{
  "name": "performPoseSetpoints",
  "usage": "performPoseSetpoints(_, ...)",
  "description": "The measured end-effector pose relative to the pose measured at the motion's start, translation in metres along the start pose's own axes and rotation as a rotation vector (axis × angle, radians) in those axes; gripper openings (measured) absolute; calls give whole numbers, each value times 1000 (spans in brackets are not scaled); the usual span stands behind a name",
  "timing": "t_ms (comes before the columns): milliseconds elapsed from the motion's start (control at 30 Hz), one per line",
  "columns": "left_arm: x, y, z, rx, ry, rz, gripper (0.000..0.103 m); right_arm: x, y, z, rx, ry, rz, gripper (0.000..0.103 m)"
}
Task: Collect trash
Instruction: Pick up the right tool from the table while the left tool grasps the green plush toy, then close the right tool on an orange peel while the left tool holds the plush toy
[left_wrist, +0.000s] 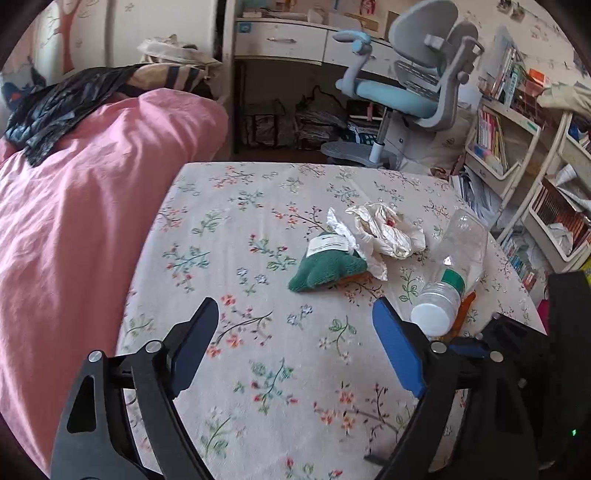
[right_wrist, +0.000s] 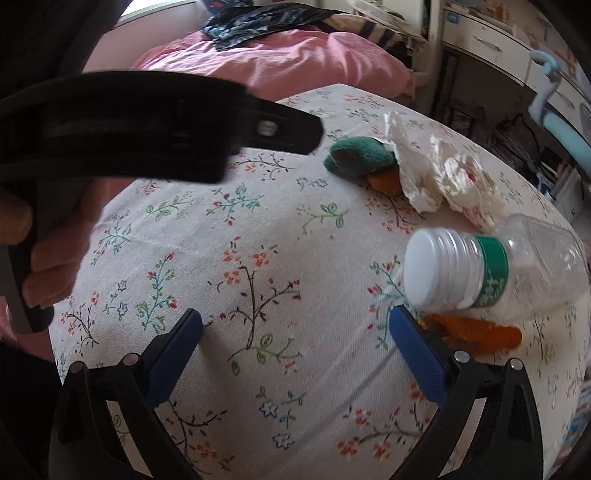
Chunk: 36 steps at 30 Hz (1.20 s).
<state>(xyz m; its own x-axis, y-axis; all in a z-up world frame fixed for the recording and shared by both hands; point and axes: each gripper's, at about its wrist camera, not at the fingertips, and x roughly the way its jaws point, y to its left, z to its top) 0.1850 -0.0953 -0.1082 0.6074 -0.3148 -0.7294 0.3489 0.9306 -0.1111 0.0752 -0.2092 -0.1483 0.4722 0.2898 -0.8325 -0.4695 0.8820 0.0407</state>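
Fingers on both grippers stand wide apart with nothing between them: the left gripper (left_wrist: 295, 325) hangs over bare flowered cloth, and the right gripper (right_wrist: 295, 332) hovers beside it with its right finger just beside the cap of the plastic bottle (right_wrist: 491, 269). No earlier view is given to say more about how they came to this. The trash lies toward the far right of the counter (left_wrist: 229, 258): the empty bottle on its side, a crumpled paper wrapper (left_wrist: 384, 232) just beyond it, scraps of orange peel (right_wrist: 476, 332) under and near the bottle, and a green knitted thing (left_wrist: 325, 269) touching the paper. A black plastic bag (left_wrist: 55, 110) rests on the pink bedding (left_wrist: 74, 221) at the far left, well apart from the pile. My judgement is that the bottle is the nearest pick; closing across its ribbed neck rather than the smooth clear body should stop it rolling or squirting out.
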Motion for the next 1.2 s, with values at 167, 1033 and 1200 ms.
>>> performPoseSetpoints(167, 39, -11, 14, -13, 32, -5, 69, -13, -12, -11, 2, 111, 33, 97)
performPoseSetpoints(1033, 8, 43, -4, -105, 142, -7, 50, -38, -139, -21, 559, -71, 53, 94)
performPoseSetpoints(1200, 17, 40, -2, -73, 156, 8, 50, -31, -125, -16, 488, -55, 59, 85)
